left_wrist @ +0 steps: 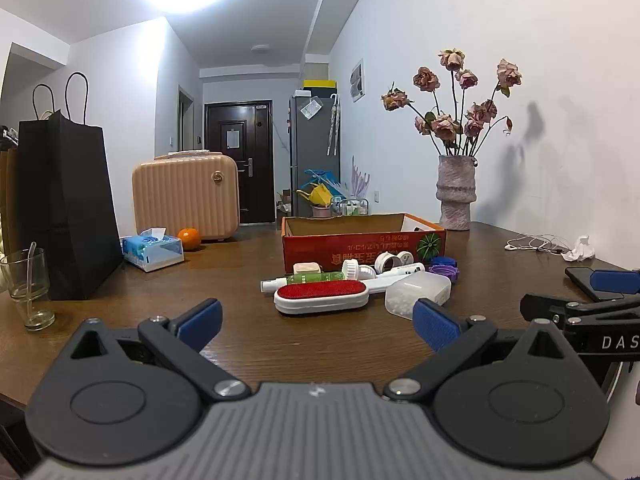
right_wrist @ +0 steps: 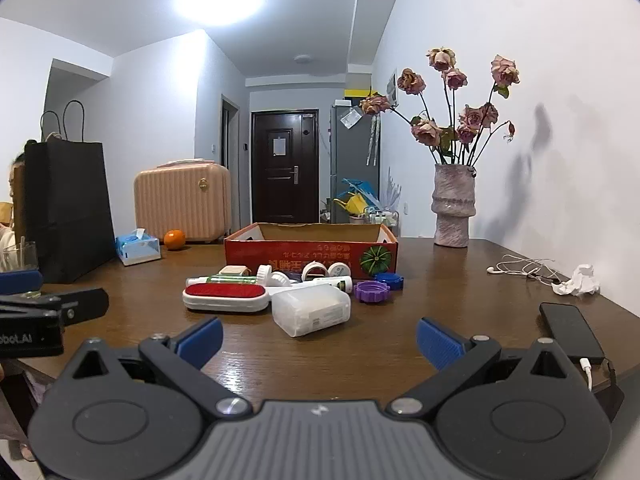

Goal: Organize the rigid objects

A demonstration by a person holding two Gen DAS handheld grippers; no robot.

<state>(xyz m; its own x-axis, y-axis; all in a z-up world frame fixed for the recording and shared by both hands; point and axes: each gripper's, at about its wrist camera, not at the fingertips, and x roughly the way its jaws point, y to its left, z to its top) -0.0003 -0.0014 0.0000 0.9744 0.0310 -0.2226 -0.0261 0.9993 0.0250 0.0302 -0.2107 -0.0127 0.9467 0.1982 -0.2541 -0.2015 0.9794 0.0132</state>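
Observation:
A cluster of small rigid objects lies on the brown table in front of an open red cardboard box (left_wrist: 362, 245) (right_wrist: 310, 251). It holds a red-and-white lint brush (left_wrist: 321, 297) (right_wrist: 225, 297), a translucent plastic case (left_wrist: 418, 293) (right_wrist: 311, 309), a green spray bottle (left_wrist: 310, 278) (right_wrist: 230, 279), white caps (right_wrist: 273, 276), a purple lid (right_wrist: 371, 291) and a blue lid (right_wrist: 389, 280). My left gripper (left_wrist: 318, 322) is open and empty, short of the brush. My right gripper (right_wrist: 319, 340) is open and empty, short of the case.
A black paper bag (left_wrist: 66, 208), a glass (left_wrist: 27, 286), a tissue box (left_wrist: 152, 249), an orange (left_wrist: 189, 238) and a peach case (left_wrist: 186, 196) stand at the left. A vase of dried roses (right_wrist: 454, 206), earphones (right_wrist: 520, 268), crumpled tissue (right_wrist: 578, 280) and a black power bank (right_wrist: 570, 330) are at the right.

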